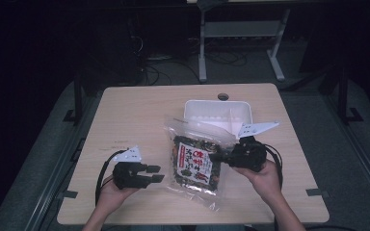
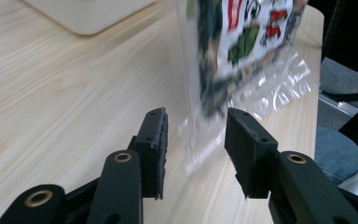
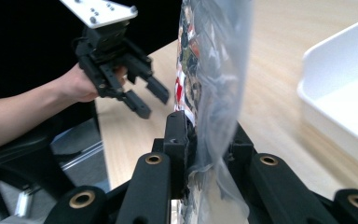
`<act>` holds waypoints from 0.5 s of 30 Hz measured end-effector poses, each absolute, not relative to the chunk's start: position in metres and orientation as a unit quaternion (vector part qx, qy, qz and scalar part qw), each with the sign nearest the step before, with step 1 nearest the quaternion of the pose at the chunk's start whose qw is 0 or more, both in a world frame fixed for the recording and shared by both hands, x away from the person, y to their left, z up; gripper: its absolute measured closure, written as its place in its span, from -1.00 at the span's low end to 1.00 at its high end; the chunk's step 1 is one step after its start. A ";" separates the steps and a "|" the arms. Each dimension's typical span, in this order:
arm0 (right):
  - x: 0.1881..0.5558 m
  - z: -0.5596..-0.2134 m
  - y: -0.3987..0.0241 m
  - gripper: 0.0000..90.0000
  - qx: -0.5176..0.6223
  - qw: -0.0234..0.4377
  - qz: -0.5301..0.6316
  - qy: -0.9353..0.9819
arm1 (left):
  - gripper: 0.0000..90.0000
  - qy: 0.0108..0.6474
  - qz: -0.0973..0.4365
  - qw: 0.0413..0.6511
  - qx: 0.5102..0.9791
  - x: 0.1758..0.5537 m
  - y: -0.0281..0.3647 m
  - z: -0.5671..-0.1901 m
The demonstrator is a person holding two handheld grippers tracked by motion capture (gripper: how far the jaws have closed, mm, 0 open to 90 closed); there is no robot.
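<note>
A clear plastic bag [image 1: 192, 161] with a dark snack and a red, white and green label hangs tilted over the middle of the wooden table [image 1: 135, 115]. My right gripper [image 1: 217, 157] is shut on the bag's right edge. In the right gripper view the film [image 3: 214, 56] rises from between its jaws [image 3: 209, 140]. My left gripper [image 1: 155, 173] is open, just left of the bag, with nothing between its pads. In the left gripper view its jaws [image 2: 196, 140] stand apart and the bag [image 2: 247, 42] hangs a little beyond them.
A white rectangular tray [image 1: 189, 111] sits behind the bag at the table's far middle, and shows at the right as the tray [image 3: 335, 93] in the right gripper view. A round cable hole [image 1: 223, 96] lies at the far edge. Bare wood stretches to the left.
</note>
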State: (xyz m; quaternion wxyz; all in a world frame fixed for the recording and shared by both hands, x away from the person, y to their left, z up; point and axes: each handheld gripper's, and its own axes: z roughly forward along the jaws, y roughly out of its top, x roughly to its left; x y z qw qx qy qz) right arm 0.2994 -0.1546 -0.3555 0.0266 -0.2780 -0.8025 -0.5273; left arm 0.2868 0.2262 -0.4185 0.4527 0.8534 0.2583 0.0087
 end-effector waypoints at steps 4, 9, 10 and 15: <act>0.299 -0.344 -0.160 0.68 -0.277 0.001 -0.538 -0.796 | 0.24 0.270 0.011 0.449 0.852 0.288 0.235 -0.420; 0.303 -0.323 -0.164 0.68 -0.274 -0.040 -0.553 -0.786 | 0.16 0.281 0.016 0.438 0.854 0.288 0.241 -0.423; 0.303 -0.323 -0.164 0.68 -0.274 -0.040 -0.553 -0.786 | 0.16 0.283 0.017 0.435 0.855 0.288 0.242 -0.423; 0.312 -0.305 -0.167 0.69 -0.268 -0.078 -0.556 -0.783 | 0.12 0.291 0.027 0.423 0.858 0.288 0.245 -0.425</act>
